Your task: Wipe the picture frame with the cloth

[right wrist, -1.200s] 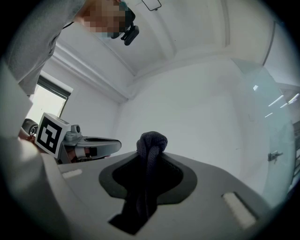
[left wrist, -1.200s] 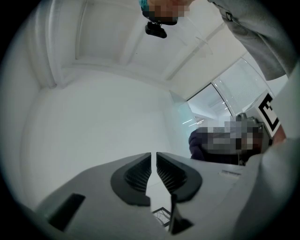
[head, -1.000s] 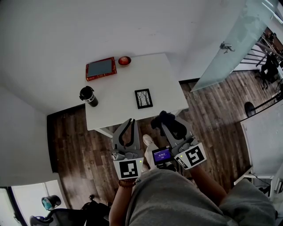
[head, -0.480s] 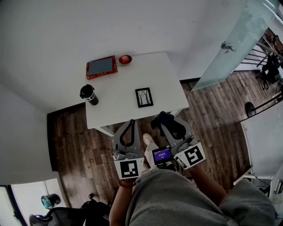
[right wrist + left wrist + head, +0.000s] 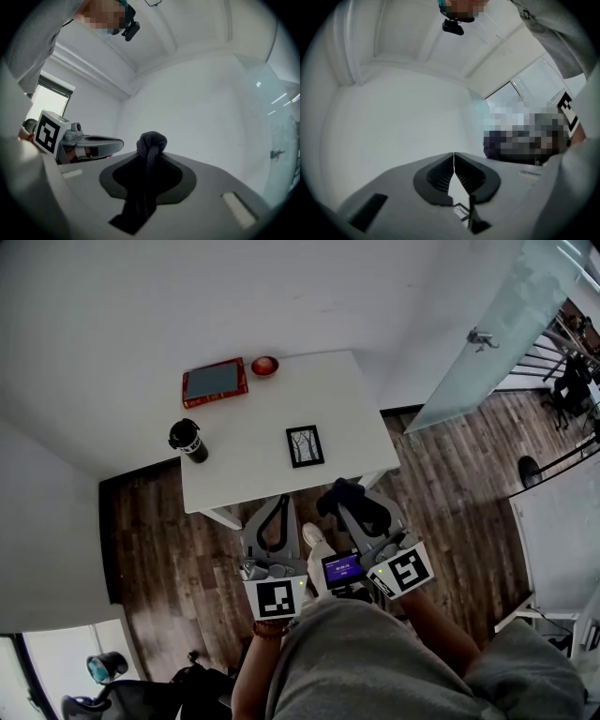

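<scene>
Holding both tools short of the white rectangular table (image 5: 244, 465), I have the left gripper (image 5: 453, 157) fully closed on nothing and the right gripper (image 5: 151, 154) clamped on a dark, bunched fabric cloth (image 5: 151, 140). The small black-edged picture frame (image 5: 305, 446) lies flat near the table's front edge, apart from both.

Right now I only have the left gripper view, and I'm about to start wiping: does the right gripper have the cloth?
Observer: Yes, the right gripper is shut on the dark cloth, which bunches out past the tips.
Operator: Where is the picture frame?
Observer: The picture frame lies flat on the white table, near the edge closest to you.
Operator: Anything close to it?
Observer: A black cup stands to its left, well apart.
</scene>
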`<control>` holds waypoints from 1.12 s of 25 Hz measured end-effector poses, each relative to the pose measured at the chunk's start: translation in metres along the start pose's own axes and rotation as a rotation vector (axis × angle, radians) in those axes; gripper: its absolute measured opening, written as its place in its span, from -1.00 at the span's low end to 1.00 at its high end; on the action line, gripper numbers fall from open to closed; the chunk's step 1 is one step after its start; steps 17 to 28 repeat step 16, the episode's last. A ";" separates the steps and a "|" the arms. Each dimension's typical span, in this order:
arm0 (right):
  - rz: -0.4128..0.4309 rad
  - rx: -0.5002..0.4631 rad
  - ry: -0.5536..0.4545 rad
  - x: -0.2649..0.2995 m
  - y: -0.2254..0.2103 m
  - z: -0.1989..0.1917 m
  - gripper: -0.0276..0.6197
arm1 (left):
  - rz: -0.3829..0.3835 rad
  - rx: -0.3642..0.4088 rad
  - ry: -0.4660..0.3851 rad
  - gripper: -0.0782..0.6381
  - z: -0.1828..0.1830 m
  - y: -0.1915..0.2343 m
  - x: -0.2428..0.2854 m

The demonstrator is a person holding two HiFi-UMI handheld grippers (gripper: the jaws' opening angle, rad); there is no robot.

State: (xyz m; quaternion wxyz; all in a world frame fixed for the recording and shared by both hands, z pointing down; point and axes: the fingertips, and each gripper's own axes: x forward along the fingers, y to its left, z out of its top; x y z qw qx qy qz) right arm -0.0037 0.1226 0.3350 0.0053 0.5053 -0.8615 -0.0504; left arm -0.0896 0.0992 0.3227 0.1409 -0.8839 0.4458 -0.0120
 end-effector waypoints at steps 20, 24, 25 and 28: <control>0.025 0.017 0.000 0.003 0.002 0.000 -0.62 | -0.036 -0.021 0.004 -0.75 -0.007 -0.009 -0.001; 0.025 0.017 0.000 0.003 0.002 0.000 -0.62 | -0.036 -0.021 0.004 -0.75 -0.007 -0.009 -0.001; 0.025 0.017 0.000 0.003 0.002 0.000 -0.62 | -0.036 -0.021 0.004 -0.75 -0.007 -0.009 -0.001; 0.025 0.017 0.000 0.003 0.002 0.000 -0.62 | -0.036 -0.021 0.004 -0.75 -0.007 -0.009 -0.001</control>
